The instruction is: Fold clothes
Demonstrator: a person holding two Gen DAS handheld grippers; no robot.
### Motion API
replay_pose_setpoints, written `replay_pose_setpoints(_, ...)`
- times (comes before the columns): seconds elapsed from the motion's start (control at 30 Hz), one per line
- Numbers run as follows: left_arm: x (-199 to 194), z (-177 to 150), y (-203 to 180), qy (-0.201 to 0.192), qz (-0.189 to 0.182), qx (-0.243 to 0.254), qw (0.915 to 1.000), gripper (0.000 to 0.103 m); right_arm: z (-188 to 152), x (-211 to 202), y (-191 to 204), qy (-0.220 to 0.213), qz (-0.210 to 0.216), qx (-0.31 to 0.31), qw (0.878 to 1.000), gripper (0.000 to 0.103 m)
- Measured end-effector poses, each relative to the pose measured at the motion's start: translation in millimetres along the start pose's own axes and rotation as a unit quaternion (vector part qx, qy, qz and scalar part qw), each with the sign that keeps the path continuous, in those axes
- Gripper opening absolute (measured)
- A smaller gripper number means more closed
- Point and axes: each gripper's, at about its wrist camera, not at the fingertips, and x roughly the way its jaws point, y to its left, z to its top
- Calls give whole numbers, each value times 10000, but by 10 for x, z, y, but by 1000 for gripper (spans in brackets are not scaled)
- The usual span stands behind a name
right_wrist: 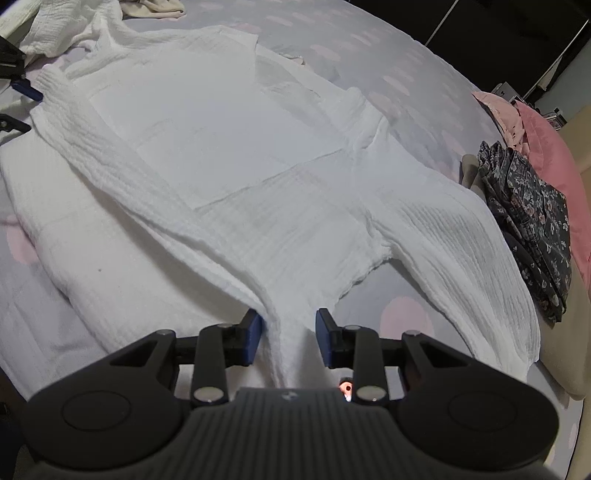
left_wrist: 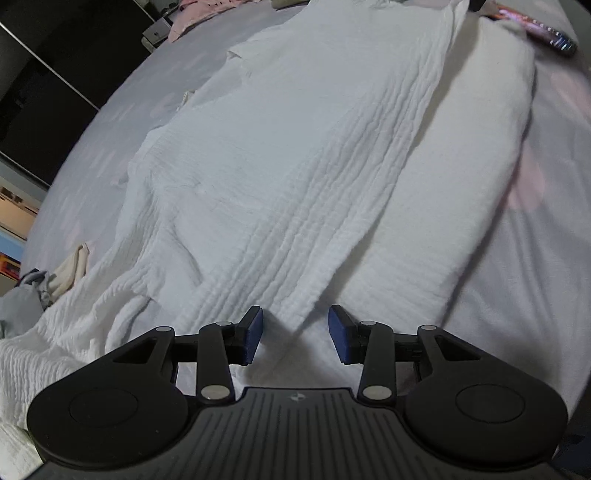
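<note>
A white crinkled garment [left_wrist: 295, 166] lies spread flat on a grey bed sheet with pink dots [left_wrist: 524, 295]. A long folded strip of it runs toward me, and a smoother white layer [left_wrist: 469, 177] lies beside it. My left gripper [left_wrist: 295, 334] is open just above the strip's near tip, its blue pads clear of the cloth. In the right wrist view the garment [right_wrist: 221, 147] shows a sleeve [right_wrist: 461, 258] out to the right. My right gripper [right_wrist: 289, 341] stands open astride a raised fold of cloth, which the left pad touches. The left gripper's fingers [right_wrist: 26, 90] show at the far left edge.
Dark floral clothes [right_wrist: 528, 214] and a pink pillow [right_wrist: 546, 140] lie at the bed's right side. A beige cloth [right_wrist: 155, 7] lies beyond the garment. Loose grey and cream clothes [left_wrist: 37, 291] sit at the bed's left edge, with dark wardrobe doors [left_wrist: 37, 92] behind.
</note>
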Motion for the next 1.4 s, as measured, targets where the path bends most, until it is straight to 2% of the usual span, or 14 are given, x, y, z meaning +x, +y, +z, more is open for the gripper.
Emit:
replay_pose_setpoints(0.13, 6, 41, 20, -64, 176, -157, 9997, 37, -77, 48, 20, 49, 29, -105, 9999, 35)
replay_pose_setpoints(0.27, -14, 97, 63, -160, 402, -355, 9984, 15, -109, 106, 68, 102, -97, -355, 9993, 34)
replay_pose_setpoints(0.33, -38, 118, 99, -191, 499, -466, 9975, 8, -111, 119, 69, 115, -182, -409, 9989, 34)
replay_pose_setpoints(0.37, -66, 132, 125, -224, 554, -536, 9968, 5, -108, 112, 65, 96, -204, -420, 9989, 30)
replay_pose_setpoints(0.4, -95, 146, 153, -259, 615, -608, 9959, 4, -102, 99, 59, 74, -233, -423, 9988, 20)
replay_pose_setpoints(0.5, -257, 198, 280, -476, 756, -960, 9914, 3, -60, 4, 20, -76, -405, -363, 9985, 6)
replay_pose_setpoints(0.63, -557, 276, 442, -824, 956, -1513, 9804, 3, 3, -230, -80, -472, -606, -168, 9969, 5)
replay_pose_setpoints(0.77, -1019, 314, 559, -1136, 841, -1700, 9753, 3, 56, -569, -161, -828, -761, -106, 9936, 5)
replay_pose_setpoints(0.93, -1747, 245, 672, -1422, 592, -1791, 9717, 3, 60, -1161, -230, -1233, -728, -336, 9891, 5)
replay_pose_setpoints(1.03, -2068, 198, 632, -1438, 409, -1601, 9757, 3, 14, -1537, -225, -1361, -656, -627, 9865, 5)
replay_pose_setpoints(1.17, -2366, 128, 404, -1223, 169, -1175, 9854, 3, -125, -2008, -116, -1254, -342, -1076, 9857, 5)
replay_pose_setpoints(1.27, -2510, 62, 148, -972, -152, -701, 9927, 3, -286, -2284, 44, -965, -25, -1569, 9829, 5)
replay_pose_setpoints(1.4, -2504, -55, -236, -347, -584, 93, 9976, 3, -477, -2364, 309, -338, 485, -2175, 9743, 5)
